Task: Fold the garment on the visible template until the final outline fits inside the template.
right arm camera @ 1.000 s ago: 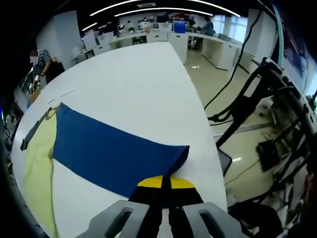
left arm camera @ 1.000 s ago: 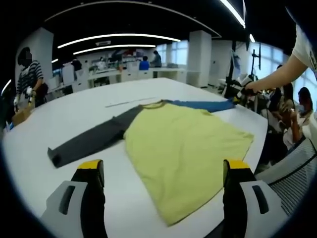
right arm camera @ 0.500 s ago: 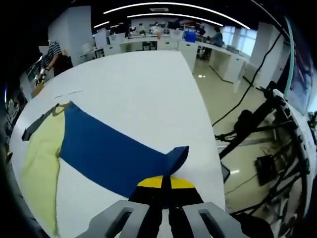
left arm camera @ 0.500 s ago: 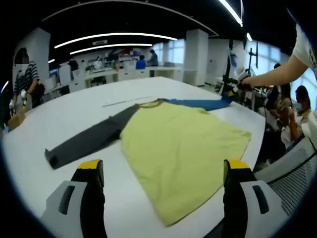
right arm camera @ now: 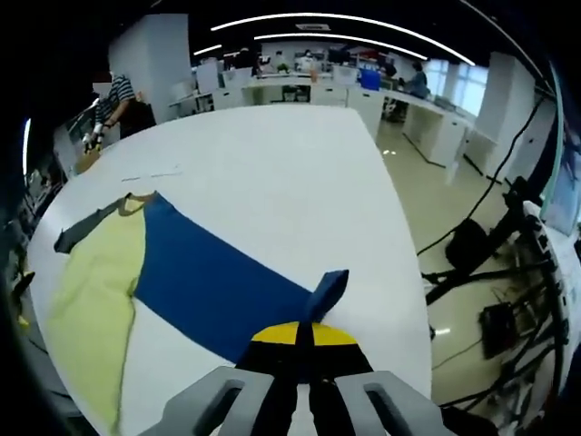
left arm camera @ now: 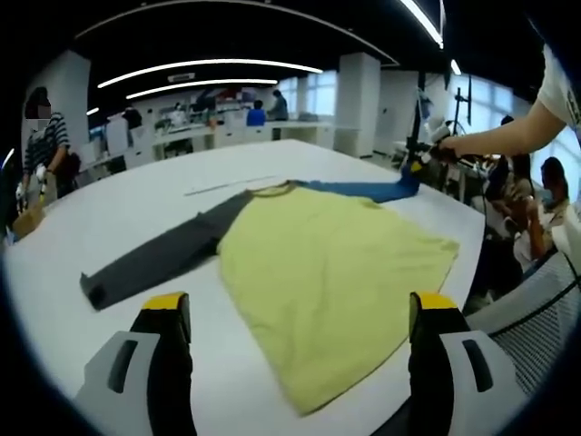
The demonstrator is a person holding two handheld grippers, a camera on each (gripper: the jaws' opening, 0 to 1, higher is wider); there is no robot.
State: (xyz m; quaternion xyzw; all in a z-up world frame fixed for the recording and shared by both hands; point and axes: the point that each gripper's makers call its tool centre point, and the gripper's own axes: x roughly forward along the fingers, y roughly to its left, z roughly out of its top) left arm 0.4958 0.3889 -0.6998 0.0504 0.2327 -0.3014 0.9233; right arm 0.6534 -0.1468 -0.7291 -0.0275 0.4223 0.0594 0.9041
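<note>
Long-sleeved shirt, soft knit cloth, yellow-green body (left arm camera: 327, 291) with one dark grey sleeve (left arm camera: 159, 259) and one blue sleeve (right arm camera: 213, 286); it lies spread flat on the big white table (left arm camera: 100, 209), grey sleeve stretched out to one side, blue sleeve to the other. Hem of the body reaches close to the near table edge. A thin pale line on the tabletop beyond the collar (left arm camera: 231, 186); whether that is the template edge I cannot tell.

Right gripper (right arm camera: 300, 334): yellow-tipped jaws pressed together on the cuff end of the blue sleeve, the cuff raised off the table and creased upward at the pinch. In the left gripper view the same gripper (left arm camera: 427, 156) shows far off at the sleeve's end, a person's hand around it.

Left gripper (left arm camera: 295, 313): jaws spread wide, nothing between them, hovering over the near hem.

Handling judgement: light, limp fabric, no stiffness; it drapes and follows the pinch, likely drags a little on the smooth tabletop instead of sliding freely. Nothing fragile. Best holds look to be the cuffs, shoulder seams and hem corners, since a pinch mid-panel would bunch the cloth. Surface matte, few wrinkles; table glossy, reflecting ceiling light strips.
</note>
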